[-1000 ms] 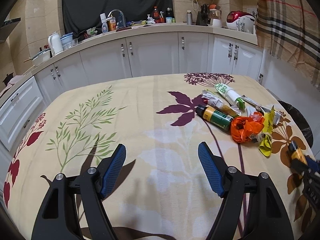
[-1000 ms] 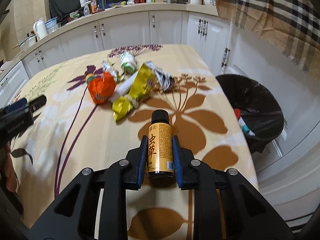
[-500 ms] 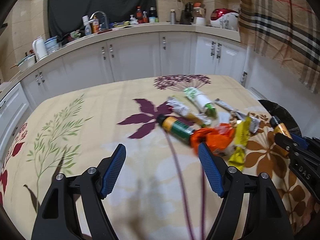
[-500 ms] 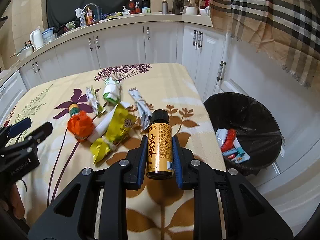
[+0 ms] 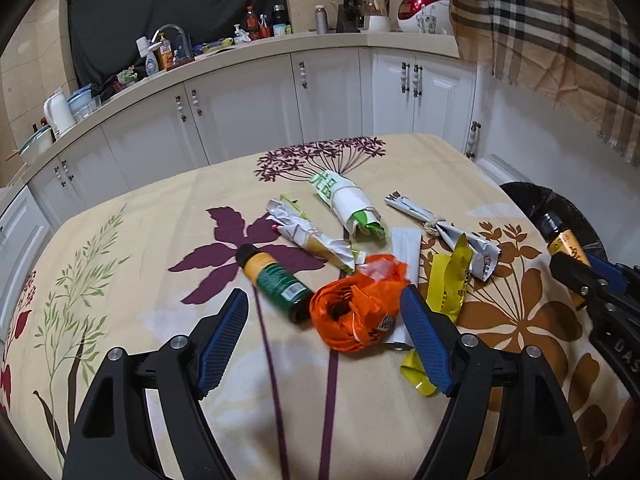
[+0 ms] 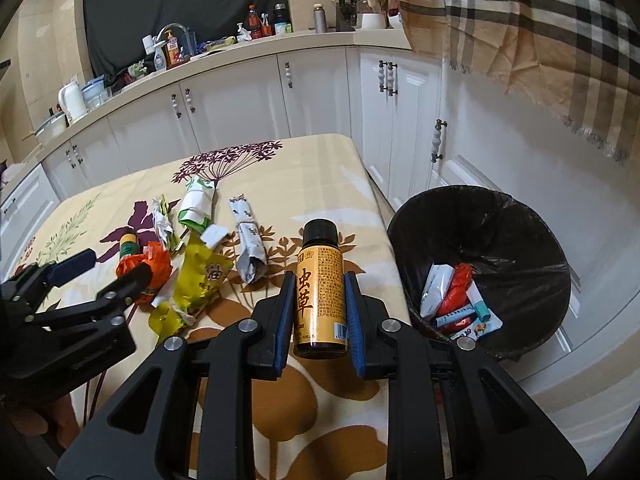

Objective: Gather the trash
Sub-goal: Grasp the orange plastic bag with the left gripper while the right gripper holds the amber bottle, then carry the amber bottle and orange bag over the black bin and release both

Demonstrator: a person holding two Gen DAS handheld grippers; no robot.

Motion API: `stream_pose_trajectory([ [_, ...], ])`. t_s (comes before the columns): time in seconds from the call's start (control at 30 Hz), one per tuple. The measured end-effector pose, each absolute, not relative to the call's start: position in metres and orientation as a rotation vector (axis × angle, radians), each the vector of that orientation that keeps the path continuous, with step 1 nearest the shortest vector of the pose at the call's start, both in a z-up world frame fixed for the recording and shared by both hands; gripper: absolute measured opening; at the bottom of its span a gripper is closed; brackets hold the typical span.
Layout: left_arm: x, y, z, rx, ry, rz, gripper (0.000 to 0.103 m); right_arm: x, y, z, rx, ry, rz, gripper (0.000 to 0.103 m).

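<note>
- Holding a small gold bottle (image 6: 320, 288) with a black cap, our right claw (image 6: 320, 312) has its blue pads pressed against both sides of the label; the bottle stands upright between them, above the right edge of the desk (image 6: 304, 168).
- Just beside that edge, down on the floor, we see a bin (image 6: 480, 216) lined with a black bag, with a few wrappers (image 6: 452, 300) lying in its bottom.
- Our left claw (image 5: 324, 340) is spread wide and grips nothing; its fingers (image 5: 222, 336) reach either side of an orange bag (image 5: 356, 312), crumpled on the flowered cloth.
- Touching the orange bag on its left lies a green bottle (image 5: 276, 280) on its side, black cap pointing away from us.
- Behind these we find a crumpled silver wrapper (image 5: 308, 232), a rolled green and white packet (image 5: 348, 204) and a twisted grey wrapper (image 5: 440, 228), all near one another.
- A yellow wrapper (image 5: 448, 284) lies just right of the orange bag, partly hidden by our left claw's right finger.
- From the left camera, we glimpse the gold bottle at the far right, over the bin.
</note>
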State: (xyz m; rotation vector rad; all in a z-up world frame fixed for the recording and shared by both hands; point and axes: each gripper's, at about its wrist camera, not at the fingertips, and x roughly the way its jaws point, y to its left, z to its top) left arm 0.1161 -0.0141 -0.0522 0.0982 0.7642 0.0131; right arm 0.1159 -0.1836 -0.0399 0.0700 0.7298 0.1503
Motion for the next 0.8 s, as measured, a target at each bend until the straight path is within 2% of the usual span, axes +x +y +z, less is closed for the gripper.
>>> stream_pose_trajectory([
  [0.17, 0.117, -0.016, -0.053, 0.094, 0.761, 0.019, 0.074, 0.117, -0.188, -0.039, 0.087, 0.72, 0.165, 0.023],
  [0.23, 0.118, -0.016, -0.053, 0.085, 0.765, 0.008, 0.066, 0.118, -0.19, -0.04, 0.095, 0.723, 0.173, 0.023],
  [0.37, 0.12, -0.02, -0.057, 0.103, 0.78, -0.01, 0.043, 0.119, -0.191, -0.04, 0.105, 0.721, 0.18, 0.023],
  [0.8, 0.102, -0.017, -0.034, 0.107, 0.698, -0.007, 0.042, 0.115, -0.191, -0.035, 0.093, 0.707, 0.18, 0.023],
])
